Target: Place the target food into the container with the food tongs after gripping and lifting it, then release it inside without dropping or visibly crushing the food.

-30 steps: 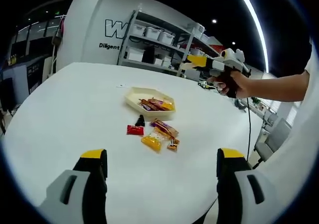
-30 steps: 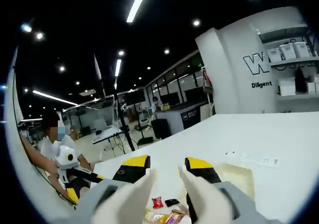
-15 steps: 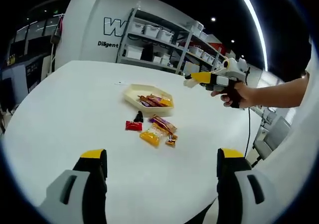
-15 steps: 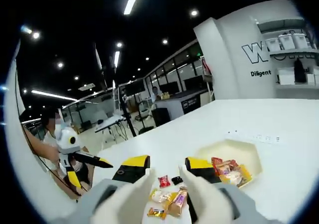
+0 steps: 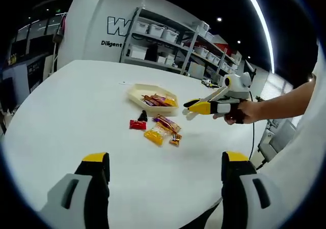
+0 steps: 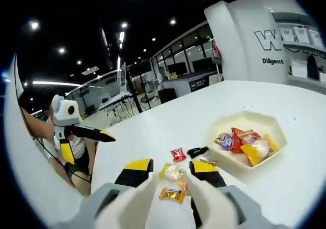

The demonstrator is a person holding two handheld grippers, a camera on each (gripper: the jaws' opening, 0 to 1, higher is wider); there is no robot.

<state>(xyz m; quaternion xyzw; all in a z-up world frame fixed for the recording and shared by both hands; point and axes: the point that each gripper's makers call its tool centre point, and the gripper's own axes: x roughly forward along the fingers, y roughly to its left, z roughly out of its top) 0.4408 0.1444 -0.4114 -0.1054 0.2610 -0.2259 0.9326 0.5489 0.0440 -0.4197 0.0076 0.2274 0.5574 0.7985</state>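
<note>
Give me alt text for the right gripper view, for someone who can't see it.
The right gripper, open, hangs over loose snack packets on a white table. Beyond them sits a cream hexagonal tray holding more snacks.

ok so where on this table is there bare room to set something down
The white table is bare between the left gripper and the loose snack packets, and out to its far edge. It is crowded from those packets to the tray.

A curved white wall point(image 5: 89, 28) at eleven o'clock beyond the worktop point(image 5: 76, 117) bears a large dark "W" above smaller lettering that starts "Diligent", the rest cut off.
</note>
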